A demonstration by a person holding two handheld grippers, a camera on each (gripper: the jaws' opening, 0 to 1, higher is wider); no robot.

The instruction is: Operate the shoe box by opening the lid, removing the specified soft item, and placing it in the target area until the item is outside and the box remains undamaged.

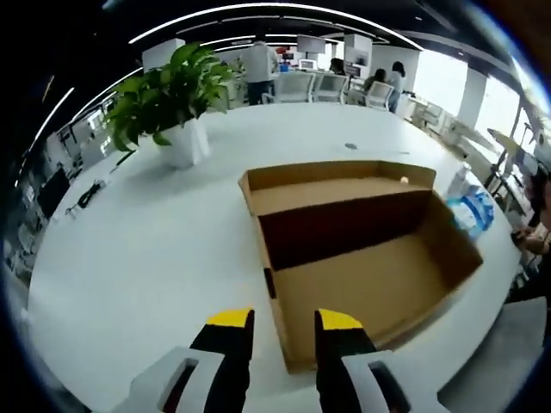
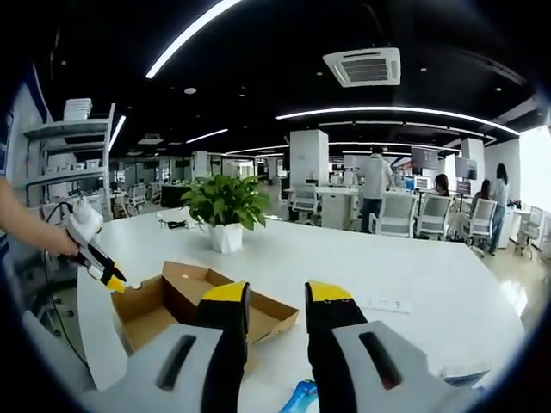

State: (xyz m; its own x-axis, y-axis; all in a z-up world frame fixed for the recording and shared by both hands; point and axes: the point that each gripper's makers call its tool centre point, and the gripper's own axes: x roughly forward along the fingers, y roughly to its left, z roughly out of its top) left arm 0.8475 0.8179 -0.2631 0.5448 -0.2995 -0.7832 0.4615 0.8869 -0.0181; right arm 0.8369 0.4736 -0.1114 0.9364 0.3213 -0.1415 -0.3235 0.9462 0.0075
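The brown cardboard shoe box (image 1: pixel 362 258) lies on the white table (image 1: pixel 146 249) with its lid folded back, and its inside looks bare. My left gripper (image 1: pixel 284 323) hovers at the box's near corner, open, with nothing between its yellow tips. A soft blue and white packet (image 1: pixel 472 211) rests on the table just past the box's right side. In the right gripper view the box (image 2: pixel 189 305) sits low on the left, and the left gripper (image 2: pixel 114 282), held by a hand, hangs over its left end. My right gripper (image 2: pixel 277 297) is open and empty, with the blue packet (image 2: pixel 301 397) beneath it.
A leafy plant in a white pot (image 1: pixel 185 142) (image 2: pixel 225 232) stands on the table beyond the box. A small paper slip (image 2: pixel 383 303) lies to the right. Office chairs and people (image 2: pixel 374 185) are past the table's far edge. A dark cable (image 1: pixel 86 198) lies near the left rim.
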